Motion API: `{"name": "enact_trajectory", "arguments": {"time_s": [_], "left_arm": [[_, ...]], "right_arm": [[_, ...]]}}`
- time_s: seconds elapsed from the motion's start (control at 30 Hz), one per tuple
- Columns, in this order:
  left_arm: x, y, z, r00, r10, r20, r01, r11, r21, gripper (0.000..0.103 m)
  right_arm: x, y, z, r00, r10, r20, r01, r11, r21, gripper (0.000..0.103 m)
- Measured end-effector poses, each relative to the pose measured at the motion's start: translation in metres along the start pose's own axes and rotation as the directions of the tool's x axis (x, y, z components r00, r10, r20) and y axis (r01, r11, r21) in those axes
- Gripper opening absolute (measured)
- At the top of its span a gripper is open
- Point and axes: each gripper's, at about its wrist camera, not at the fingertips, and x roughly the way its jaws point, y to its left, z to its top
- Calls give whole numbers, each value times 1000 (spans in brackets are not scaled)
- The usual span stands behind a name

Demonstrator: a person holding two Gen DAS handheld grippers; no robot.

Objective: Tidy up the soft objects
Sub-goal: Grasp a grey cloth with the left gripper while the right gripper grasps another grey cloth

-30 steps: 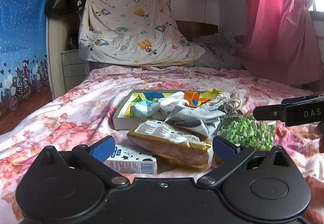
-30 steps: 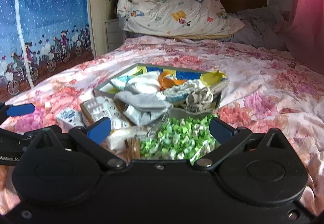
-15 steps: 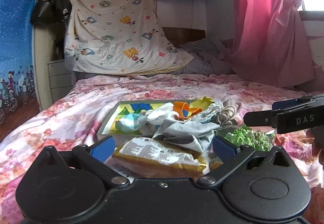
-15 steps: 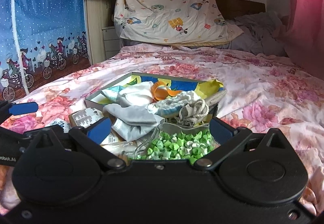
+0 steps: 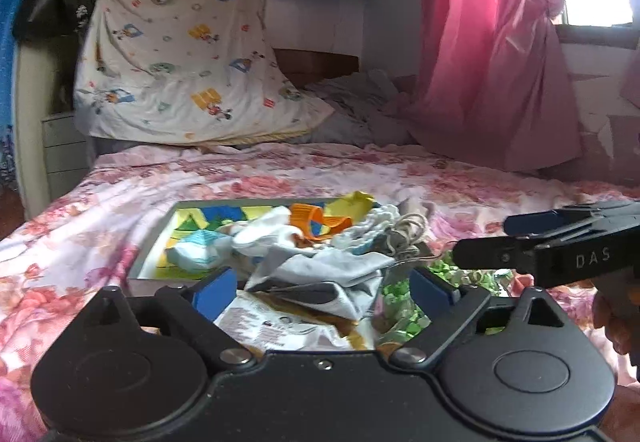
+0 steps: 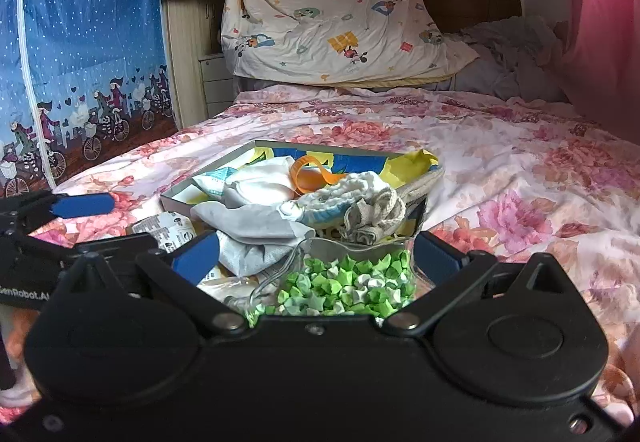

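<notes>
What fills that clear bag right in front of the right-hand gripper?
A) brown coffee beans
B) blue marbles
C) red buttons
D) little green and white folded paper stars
D: the clear bag lying on the bed just ahead of the right gripper is packed with small green and white folded stars.

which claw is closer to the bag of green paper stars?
Right. The right claw has the bag of green paper stars lying between its open fingers. The left claw sits further left, over the printed packet and grey cloth.
</notes>
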Motion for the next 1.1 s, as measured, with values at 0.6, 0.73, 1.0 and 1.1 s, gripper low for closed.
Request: {"name": "enact_trajectory", "arguments": {"time_s": [0.6,0.73,1.0,1.1], "left_arm": [[48,12,-11,975,-125,-183,94,981,-170,56],[54,18,-13,973,-131,-188,88,971,-221,51],[65,22,-17,972,-119,-201,68,967,-244,39],[68,21,-16,974,-121,-193,69,965,-255,38]], "right_arm": [[62,5,48,979,146,-143,-150,989,-19,94],[76,13,50,969,166,-185,-175,984,-36,85],[97,33,48,950,192,-248,-217,973,-78,72],[105,39,48,941,195,-275,-224,972,-78,67]]}}
